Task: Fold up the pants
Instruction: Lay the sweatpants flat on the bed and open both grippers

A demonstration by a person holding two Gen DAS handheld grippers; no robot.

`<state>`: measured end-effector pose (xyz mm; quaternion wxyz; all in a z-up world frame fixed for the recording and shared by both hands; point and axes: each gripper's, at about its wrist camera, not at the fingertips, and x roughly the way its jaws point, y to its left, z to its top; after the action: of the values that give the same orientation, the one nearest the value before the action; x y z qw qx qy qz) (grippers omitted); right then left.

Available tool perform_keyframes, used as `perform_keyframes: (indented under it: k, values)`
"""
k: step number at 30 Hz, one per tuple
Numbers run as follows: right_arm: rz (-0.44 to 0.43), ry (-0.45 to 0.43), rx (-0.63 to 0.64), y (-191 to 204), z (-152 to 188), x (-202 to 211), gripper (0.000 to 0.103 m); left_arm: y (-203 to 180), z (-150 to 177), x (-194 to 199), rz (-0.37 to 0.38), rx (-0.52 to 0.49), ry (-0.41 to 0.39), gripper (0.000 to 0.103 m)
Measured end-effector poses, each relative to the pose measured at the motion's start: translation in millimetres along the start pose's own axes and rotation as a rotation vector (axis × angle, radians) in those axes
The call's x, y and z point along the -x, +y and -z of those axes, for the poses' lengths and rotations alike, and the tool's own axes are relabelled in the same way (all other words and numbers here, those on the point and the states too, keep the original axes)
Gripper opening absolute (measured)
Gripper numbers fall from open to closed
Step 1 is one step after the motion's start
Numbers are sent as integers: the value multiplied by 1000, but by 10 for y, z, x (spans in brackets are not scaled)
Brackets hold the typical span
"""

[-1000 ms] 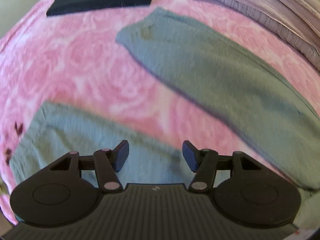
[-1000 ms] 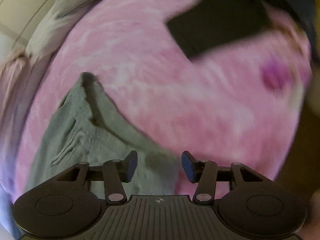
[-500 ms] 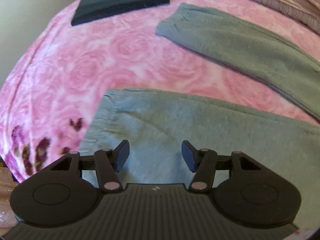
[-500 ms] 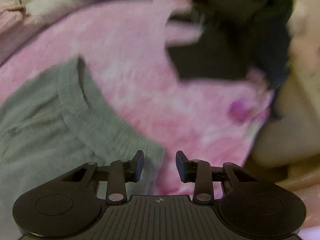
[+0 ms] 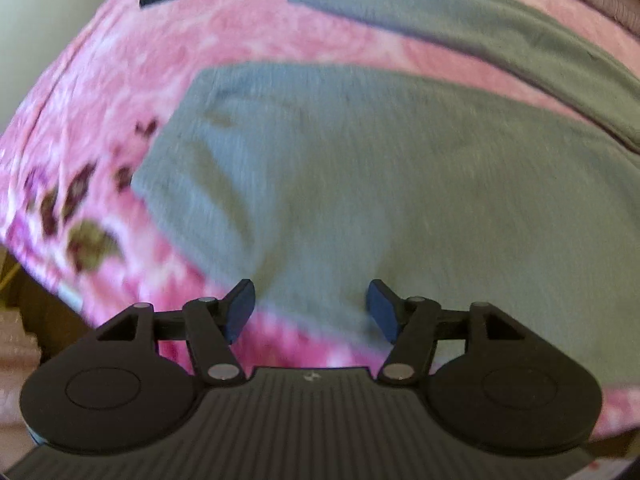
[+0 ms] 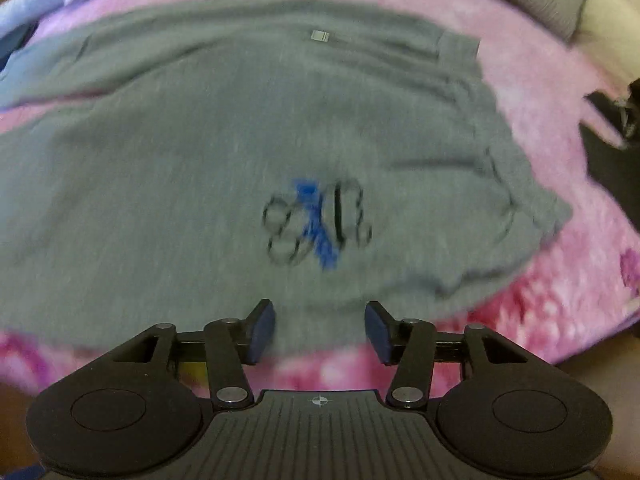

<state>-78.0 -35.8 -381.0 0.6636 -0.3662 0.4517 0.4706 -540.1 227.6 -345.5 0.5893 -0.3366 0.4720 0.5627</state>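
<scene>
The grey pants lie spread flat on a bed under a pink flowered blanket, legs apart, with the waistband at the right of the right wrist view and a printed logo near the hip. They look like soft, thick knit: light, limp, likely to sag and bunch when lifted, not slippery, not fragile. The left gripper hangs over the near leg's lower edge, its fingers spreading with nothing between them. The right gripper hangs over the near edge below the logo, its fingers also spreading and empty. Best holds seem to be the hem and the waistband, pinched through both layers at the edge.
</scene>
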Motion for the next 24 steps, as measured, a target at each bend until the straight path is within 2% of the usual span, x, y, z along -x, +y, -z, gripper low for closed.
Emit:
perform_keyframes:
  k: [2,5,7,10,15,20,24]
  values:
    - [-54,48,-39,-143,42,175,48,-80,116,237,14,-14,26,58]
    - [-110,3,-82,-299,110,623,48,-282,293,750,43,-54,6,58]
    - [-146,-21,-102,-433,144,961,52,-442,372,1110,65,-86,-12,58]
    - [-197,-69,-112,-524,139,1442,58,-638,518,1719,117,-114,-77,60]
    - [-266,-178,-49,-621,241,2262,62,-805,818,2629,184,-109,-181,67]
    - [-328,-226,-2,-647,393,2799,63,-859,1088,3209,185,-124,-218,70]
    - [-349,-234,41,-605,525,3081,64,-868,1233,3467,177,-140,-215,70]
